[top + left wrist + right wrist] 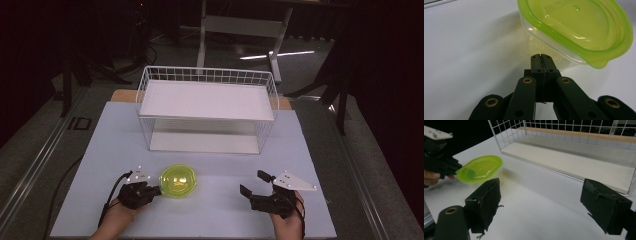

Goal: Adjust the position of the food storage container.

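Resting on white table [210, 210] | left gripper [541, 57] closed, empty | right gripper [541, 207] wide open

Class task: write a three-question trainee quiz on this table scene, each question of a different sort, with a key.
1. True or false: the left tool is shut, just short of the green-lidded container.
2. Which tool stands open? A left B right
3. Fill in: behind the container stands a white wire ____.

Key: 1 true. 2 B, the right tool. 3 rack.
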Demonstrator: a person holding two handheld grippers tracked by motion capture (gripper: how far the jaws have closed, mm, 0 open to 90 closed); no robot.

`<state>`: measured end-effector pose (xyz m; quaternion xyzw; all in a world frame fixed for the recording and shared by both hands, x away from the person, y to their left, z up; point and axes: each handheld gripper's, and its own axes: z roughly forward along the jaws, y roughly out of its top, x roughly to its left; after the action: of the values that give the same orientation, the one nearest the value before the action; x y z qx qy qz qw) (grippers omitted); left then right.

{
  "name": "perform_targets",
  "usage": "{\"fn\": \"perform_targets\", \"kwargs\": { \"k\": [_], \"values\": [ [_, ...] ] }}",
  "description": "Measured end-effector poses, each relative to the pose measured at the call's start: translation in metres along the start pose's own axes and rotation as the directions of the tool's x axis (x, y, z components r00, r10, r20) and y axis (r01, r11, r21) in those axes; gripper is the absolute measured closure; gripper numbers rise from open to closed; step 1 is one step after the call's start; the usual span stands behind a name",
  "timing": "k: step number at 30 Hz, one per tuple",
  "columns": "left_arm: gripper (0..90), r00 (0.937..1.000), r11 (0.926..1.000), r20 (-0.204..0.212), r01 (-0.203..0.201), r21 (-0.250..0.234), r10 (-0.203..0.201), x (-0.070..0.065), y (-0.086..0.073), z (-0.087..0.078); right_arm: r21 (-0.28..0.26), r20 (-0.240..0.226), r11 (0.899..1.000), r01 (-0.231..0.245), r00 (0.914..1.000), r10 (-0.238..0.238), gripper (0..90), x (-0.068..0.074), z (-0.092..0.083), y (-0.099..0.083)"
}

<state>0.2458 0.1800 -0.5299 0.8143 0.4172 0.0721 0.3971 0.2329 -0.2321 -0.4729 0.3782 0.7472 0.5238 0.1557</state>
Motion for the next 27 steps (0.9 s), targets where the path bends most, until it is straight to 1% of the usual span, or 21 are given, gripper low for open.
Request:
{"fn": "perform_targets", "kwargs": {
  "k": [1, 2, 3, 4, 5, 7, 8, 9, 10, 12, 13, 14, 17, 20, 21, 23, 25, 27],
  "values": [
    [90.0, 1.0, 1.0, 0.0, 0.003, 0.001, -0.003, -0.001, 0.002, 0.002, 0.001, -0.002, 1.0, -0.001, 1.0, 0.001, 16.3, 0.0, 0.001, 0.0],
    [90.0, 1.0, 1.0, -0.001, -0.002, 0.0, 0.002, -0.001, 0.005, 0.005, 0.001, -0.002, 1.0, -0.001, 1.0, 0.001, 16.3, 0.0, 0.001, 0.0],
    [90.0, 1.0, 1.0, 0.005, 0.001, 0.0, -0.001, -0.001, 0.007, 0.008, 0.003, -0.002, 1.0, -0.001, 1.0, 0.001, 16.3, 0.0, 0.001, 0.0],
    [90.0, 1.0, 1.0, 0.005, -0.008, 0.002, 0.008, -0.002, 0.01, 0.011, 0.006, -0.005, 1.0, -0.005, 1.0, 0.005, 16.3, -0.001, 0.002, -0.001],
    [90.0, 0.9998, 1.0, 0.019, -0.008, 0.001, 0.008, -0.004, 0.016, 0.017, 0.006, -0.005, 1.0, -0.004, 1.0, 0.004, 16.3, -0.001, 0.002, -0.001],
    [90.0, 0.9998, 1.0, 0.019, -0.008, 0.001, 0.008, -0.004, 0.016, 0.017, 0.005, -0.007, 1.0, -0.005, 1.0, 0.005, 16.3, -0.001, 0.001, -0.001],
    [90.0, 0.9996, 0.9998, 0.021, -0.019, 0.0, 0.019, -0.007, 0.021, 0.021, 0.005, -0.007, 1.0, -0.005, 1.0, 0.005, 16.3, -0.001, 0.001, -0.001],
    [90.0, 0.999, 0.9997, 0.037, -0.024, 0.001, 0.024, -0.011, 0.026, 0.026, 0.003, -0.01, 1.0, -0.006, 0.9999, 0.006, 16.3, -0.001, 0.0, -0.001],
    [90.0, 0.999, 0.9997, 0.037, -0.024, 0.001, 0.024, -0.011, 0.026, 0.026, 0.003, -0.01, 1.0, -0.006, 0.9999, 0.006, 16.3, -0.001, 0.0, -0.001],
    [90.0, 0.9981, 0.9993, 0.049, -0.038, 0.004, 0.038, -0.015, 0.031, 0.031, 0.003, -0.011, 1.0, -0.013, 0.9999, 0.013, 16.3, -0.002, -0.001, -0.001],
    [90.0, 0.9971, 0.9987, 0.057, -0.051, 0.009, 0.05, -0.018, 0.033, 0.037, 0.002, -0.013, 1.0, -0.016, 0.9998, 0.016, 16.3, -0.003, -0.001, -0.002],
    [90.0, 0.9971, 0.9987, 0.057, -0.051, 0.009, 0.05, -0.018, 0.033, 0.037, 0.001, -0.015, 1.0, -0.017, 0.9998, 0.017, 16.3, -0.003, -0.001, -0.002],
    [90.0, 0.997, 0.9988, 0.063, -0.045, 0.016, 0.044, -0.019, 0.037, 0.045, 0.002, -0.017, 1.0, -0.019, 0.9997, 0.019, 16.3, -0.002, -0.001, -0.002],
    [90.0, 0.9971, 0.9991, 0.065, -0.04, 0.01, 0.04, -0.018, 0.041, 0.052, 0.003, -0.018, 1.0, -0.016, 0.9997, 0.016, 16.3, -0.002, -0.001, -0.002],
    [90.0, 0.9971, 0.9991, 0.065, -0.04, 0.01, 0.04, -0.018, 0.041, 0.052, 0.003, -0.018, 1.0, -0.016, 0.9997, 0.016, 16.3, -0.002, -0.001, -0.002],
    [90.0, 0.9955, 0.9986, 0.078, -0.053, -0.001, 0.053, -0.018, 0.043, 0.055, 0.008, -0.02, 1.0, -0.009, 0.9998, 0.009, 16.3, -0.002, 0.0, -0.002],
    [90.0, 0.995, 0.9985, 0.085, -0.054, 0.008, 0.053, -0.018, 0.043, 0.056, 0.013, -0.019, 1.0, -0.012, 0.9997, 0.012, 16.3, -0.003, 0.001, -0.003],
    [90.0, 0.9955, 0.9984, 0.077, -0.056, 0.011, 0.055, -0.017, 0.043, 0.056, 0.014, -0.018, 1.0, -0.012, 0.9998, 0.012, 16.3, -0.003, 0.001, -0.003]
  ]
}}
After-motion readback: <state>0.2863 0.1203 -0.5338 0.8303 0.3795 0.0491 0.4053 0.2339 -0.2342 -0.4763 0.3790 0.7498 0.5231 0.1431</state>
